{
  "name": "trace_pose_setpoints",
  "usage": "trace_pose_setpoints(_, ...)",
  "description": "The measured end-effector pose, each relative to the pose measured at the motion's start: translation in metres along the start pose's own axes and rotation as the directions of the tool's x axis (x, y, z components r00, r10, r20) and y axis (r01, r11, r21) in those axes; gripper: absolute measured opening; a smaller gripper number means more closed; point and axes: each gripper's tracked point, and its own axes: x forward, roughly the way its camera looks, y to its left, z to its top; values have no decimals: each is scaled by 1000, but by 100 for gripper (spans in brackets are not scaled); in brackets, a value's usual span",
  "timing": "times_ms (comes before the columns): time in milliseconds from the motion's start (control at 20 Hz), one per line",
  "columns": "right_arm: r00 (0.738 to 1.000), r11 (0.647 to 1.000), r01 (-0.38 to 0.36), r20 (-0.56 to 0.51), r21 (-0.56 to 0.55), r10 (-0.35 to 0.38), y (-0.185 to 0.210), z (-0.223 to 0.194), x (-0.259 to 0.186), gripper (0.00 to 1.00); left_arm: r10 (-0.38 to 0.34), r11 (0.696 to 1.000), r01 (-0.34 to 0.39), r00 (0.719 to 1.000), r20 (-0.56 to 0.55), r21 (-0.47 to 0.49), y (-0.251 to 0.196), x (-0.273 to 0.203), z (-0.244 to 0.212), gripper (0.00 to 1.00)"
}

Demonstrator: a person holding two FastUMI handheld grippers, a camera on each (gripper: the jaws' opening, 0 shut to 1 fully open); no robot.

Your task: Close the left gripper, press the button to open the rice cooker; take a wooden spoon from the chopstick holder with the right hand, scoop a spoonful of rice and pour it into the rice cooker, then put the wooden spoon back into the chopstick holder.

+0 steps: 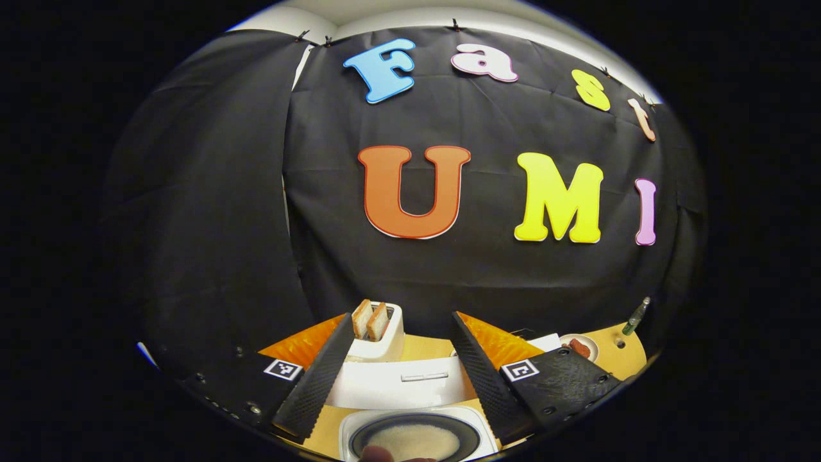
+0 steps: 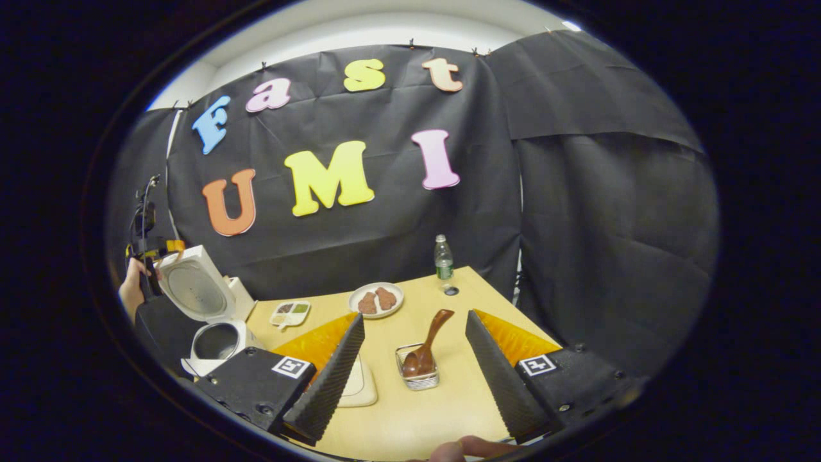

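Both claws spread wide, gripping nothing. Seen from right gripper (image 2: pixel 410 359): wooden spoon (image 2: pixel 428 346) standing in chopstick holder (image 2: pixel 418 372), rice cooker (image 2: pixel 208 314) lid-up. From left gripper (image 1: pixel 401 369): rice (image 1: pixel 414 441), toaster (image 1: pixel 380 333).

In the right gripper view, the rice cooker (image 2: pixel 215 340) is set at the table's (image 2: pixel 417 410) left edge, its lid (image 2: pixel 195 289) raised upright behind the pot. A divided dish (image 2: pixel 290 313) is placed to its right, then a plate (image 2: pixel 376 299) farther right; a bottle (image 2: pixel 443 258) is stood behind, near the far corner. The chopstick holder (image 2: pixel 420 372) is set nearer, between the right tool's fingers, with the wooden spoon (image 2: pixel 428 343) standing in it, tilted right.

In the left gripper view, the open pot with rice (image 1: pixel 414 439) is seen below, the lid (image 1: pixel 401 382) behind it, and a toaster (image 1: pixel 378 330) behind that, two slices lodged in it.
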Motion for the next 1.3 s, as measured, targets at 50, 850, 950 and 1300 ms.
trace_pose_setpoints(50, 1000, 1000, -14, -8, -4, 14, 4, -2, 3, 100, -6, 1000, 6, 1000, -21, 1, -2, -11, -5, 97)
trace_pose_setpoints(850, 962, 963, -253, -126, -90, 241, 73, -39, 2, 100, -61, 997, 70, 965, -256, 27, -34, -143, -146, 98)
trace_pose_setpoints(950, 957, 957, -270, -142, -109, 254, 77, -47, -1, 100, -70, 997, 73, 952, -298, 0, -35, -149, -166, 98)
trace_pose_setpoints(1300, 945, 951, -293, -182, -102, 272, 77, -56, 0, 100, -72, 996, 47, 904, -421, -70, -37, -145, -227, 96)
